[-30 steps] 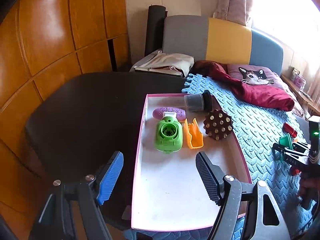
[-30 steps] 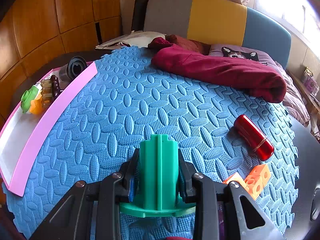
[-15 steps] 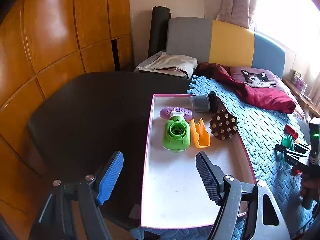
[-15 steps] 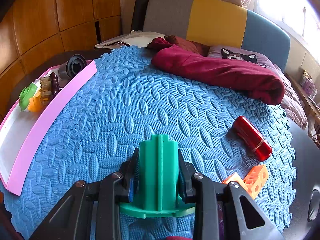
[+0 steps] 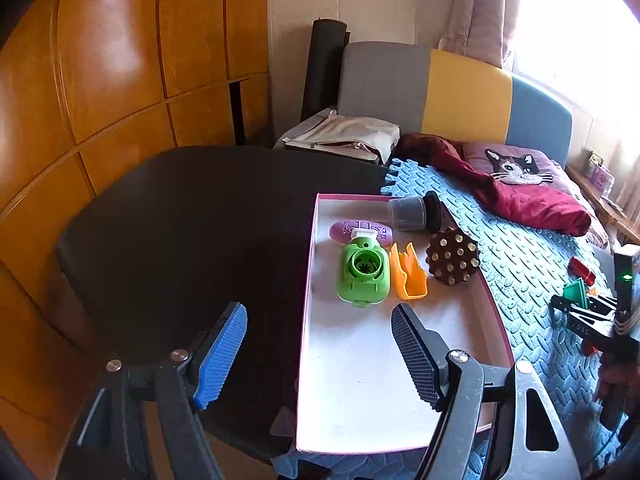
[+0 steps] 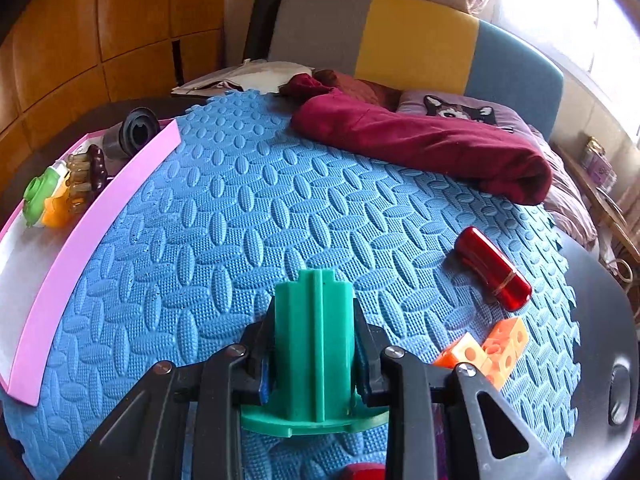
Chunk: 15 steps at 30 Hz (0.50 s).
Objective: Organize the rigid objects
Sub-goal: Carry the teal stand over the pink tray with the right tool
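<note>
Right gripper (image 6: pixel 314 356) pinches a green ribbed plastic piece (image 6: pixel 314 332) upright over the blue foam mat (image 6: pixel 240 240), well apart from the pink tray (image 5: pixel 360 380) at the mat's left edge. Left gripper (image 5: pixel 320 356) hangs spread and empty above that tray's near end.

Left hand-held gripper (image 5: pixel 318 354) gapes empty; right hand-held gripper (image 6: pixel 314 354) is clamped tight.

A red object (image 6: pixel 365 472) is cut off by the bottom edge, behind the green piece (image 6: pixel 314 344).
</note>
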{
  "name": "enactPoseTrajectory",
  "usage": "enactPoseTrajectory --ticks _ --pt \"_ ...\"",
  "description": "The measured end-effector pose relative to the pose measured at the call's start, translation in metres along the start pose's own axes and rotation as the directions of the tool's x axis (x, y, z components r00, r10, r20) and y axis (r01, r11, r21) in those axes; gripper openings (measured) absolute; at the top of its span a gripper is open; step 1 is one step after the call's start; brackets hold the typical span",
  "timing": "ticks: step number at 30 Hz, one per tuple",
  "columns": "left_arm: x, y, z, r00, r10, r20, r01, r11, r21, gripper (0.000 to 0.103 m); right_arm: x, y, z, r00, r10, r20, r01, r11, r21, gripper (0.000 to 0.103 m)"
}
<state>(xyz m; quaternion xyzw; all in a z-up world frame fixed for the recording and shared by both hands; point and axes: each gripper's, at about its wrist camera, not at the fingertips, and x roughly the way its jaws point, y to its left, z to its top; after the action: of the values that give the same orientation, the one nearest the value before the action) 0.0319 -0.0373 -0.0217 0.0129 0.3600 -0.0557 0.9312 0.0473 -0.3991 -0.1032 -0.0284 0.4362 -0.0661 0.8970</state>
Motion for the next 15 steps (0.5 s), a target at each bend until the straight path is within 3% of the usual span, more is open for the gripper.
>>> enactPoseTrajectory --ticks 15 --pt "0.005 0.007 -0.005 1.000 0.008 -0.011 -0.009 1.000 -0.011 0.076 -0.018 0.010 -0.008 0.996 0.087 -0.017 -0.085 0.991 0.102 0.029"
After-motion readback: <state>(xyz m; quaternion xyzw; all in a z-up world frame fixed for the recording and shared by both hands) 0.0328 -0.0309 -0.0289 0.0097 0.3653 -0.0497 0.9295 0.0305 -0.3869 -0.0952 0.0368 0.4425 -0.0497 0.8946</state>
